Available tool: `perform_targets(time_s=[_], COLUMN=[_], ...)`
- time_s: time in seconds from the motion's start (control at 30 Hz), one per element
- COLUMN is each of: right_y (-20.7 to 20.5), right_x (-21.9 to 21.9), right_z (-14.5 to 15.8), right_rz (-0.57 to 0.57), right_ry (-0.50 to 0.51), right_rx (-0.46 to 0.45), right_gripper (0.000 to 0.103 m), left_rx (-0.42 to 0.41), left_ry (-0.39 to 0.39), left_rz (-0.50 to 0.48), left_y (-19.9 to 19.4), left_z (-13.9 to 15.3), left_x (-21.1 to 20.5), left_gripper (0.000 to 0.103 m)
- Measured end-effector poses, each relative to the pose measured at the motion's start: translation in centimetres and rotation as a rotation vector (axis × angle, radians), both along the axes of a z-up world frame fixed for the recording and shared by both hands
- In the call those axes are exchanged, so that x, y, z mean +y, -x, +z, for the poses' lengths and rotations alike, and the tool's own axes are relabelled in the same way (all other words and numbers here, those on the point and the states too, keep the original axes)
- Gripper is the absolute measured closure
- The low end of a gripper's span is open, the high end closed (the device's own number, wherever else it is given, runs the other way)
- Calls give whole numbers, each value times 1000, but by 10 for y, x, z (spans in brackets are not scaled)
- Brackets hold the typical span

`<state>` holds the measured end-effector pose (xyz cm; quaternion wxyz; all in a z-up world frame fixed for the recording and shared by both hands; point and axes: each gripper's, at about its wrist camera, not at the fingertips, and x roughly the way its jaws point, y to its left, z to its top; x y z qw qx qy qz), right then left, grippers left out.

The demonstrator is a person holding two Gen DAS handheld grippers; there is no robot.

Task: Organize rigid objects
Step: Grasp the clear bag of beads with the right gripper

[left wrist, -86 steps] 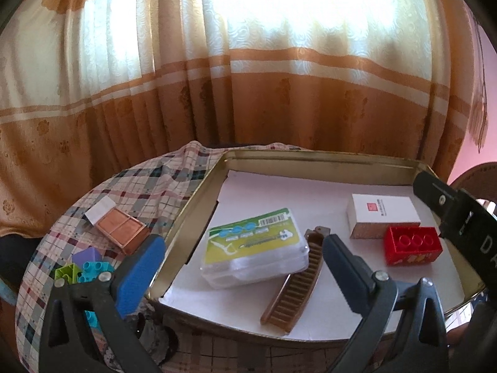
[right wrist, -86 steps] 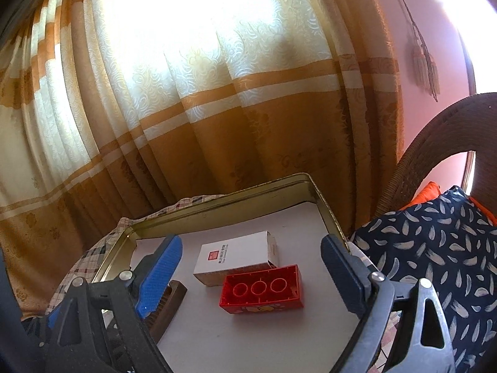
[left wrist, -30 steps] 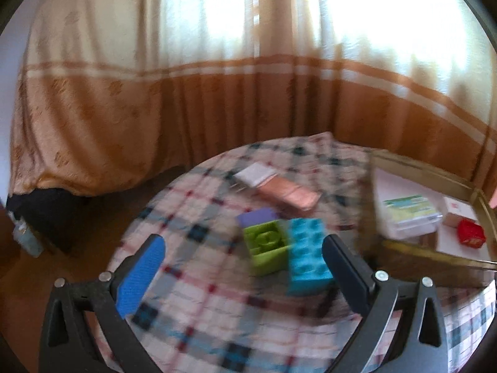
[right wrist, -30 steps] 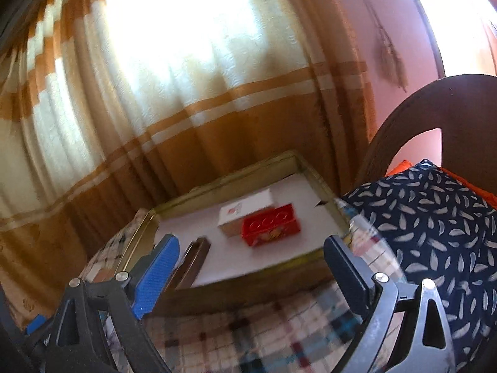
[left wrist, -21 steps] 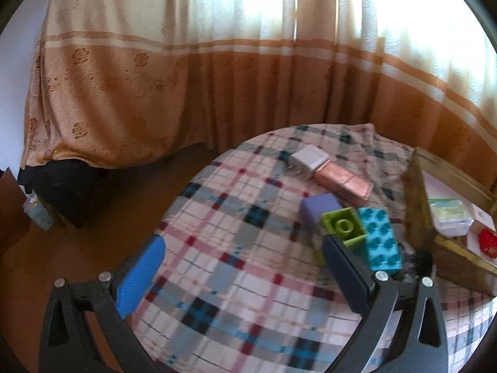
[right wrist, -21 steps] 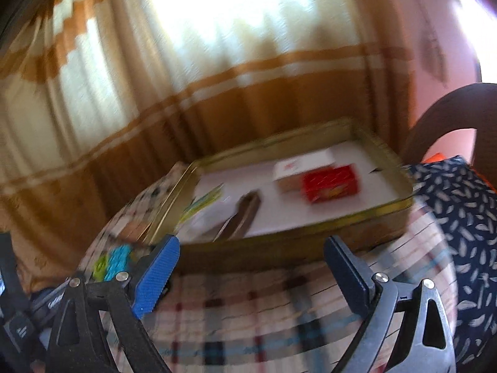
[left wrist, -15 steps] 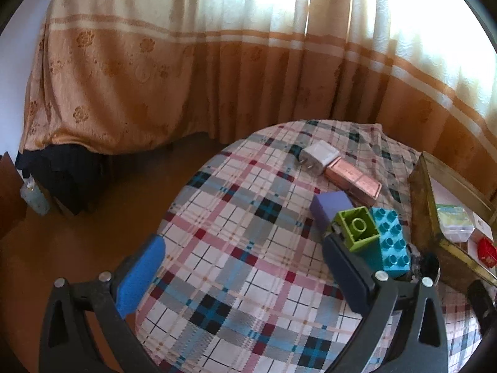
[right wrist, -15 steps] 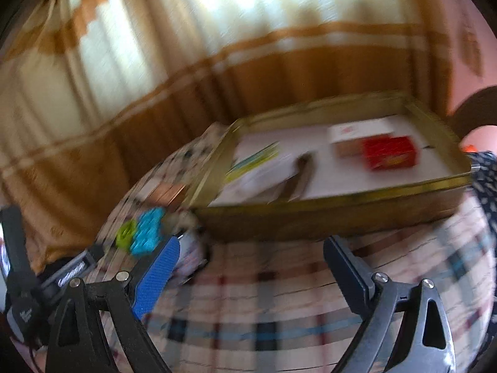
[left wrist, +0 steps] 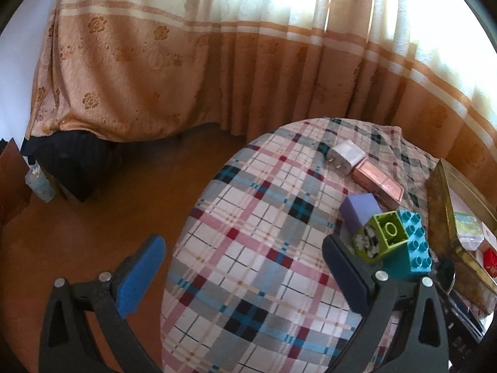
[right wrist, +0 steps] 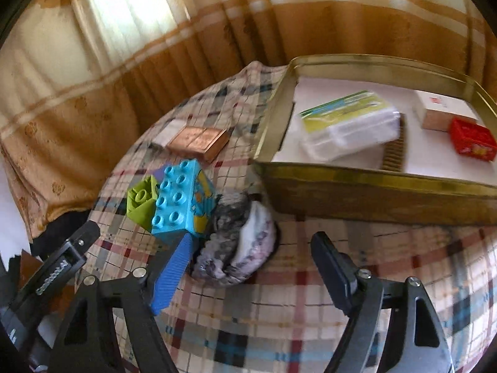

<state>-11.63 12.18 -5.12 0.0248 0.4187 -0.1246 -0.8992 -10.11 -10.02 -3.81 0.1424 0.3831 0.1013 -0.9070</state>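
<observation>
Over the plaid cloth now, not the tray: right gripper fingers narrowing, empty.

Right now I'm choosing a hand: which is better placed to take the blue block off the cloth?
Probably the right gripper: the blue block sits just beyond its blue pad, jaws open and just been closing, nothing between them. The left gripper frames bare tablecloth, block outside its right finger.

We see a round table under a plaid cloth. On it lie a white charger, a copper case, toy blocks, a grey-white bundle and, far right, a brass tray.
</observation>
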Motion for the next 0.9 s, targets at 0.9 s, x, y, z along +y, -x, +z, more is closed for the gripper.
perform_targets(time_s=[0.9], right_y=[-12], right_x=[17], right_z=[10], right_rz=[168], right_ry=[91], right_rx=[91], right_gripper=[57], left_rx=[2], left_ry=[24], left_rz=[-82], left_y=[3], left_z=[1], left_x=[15], left_gripper=[2])
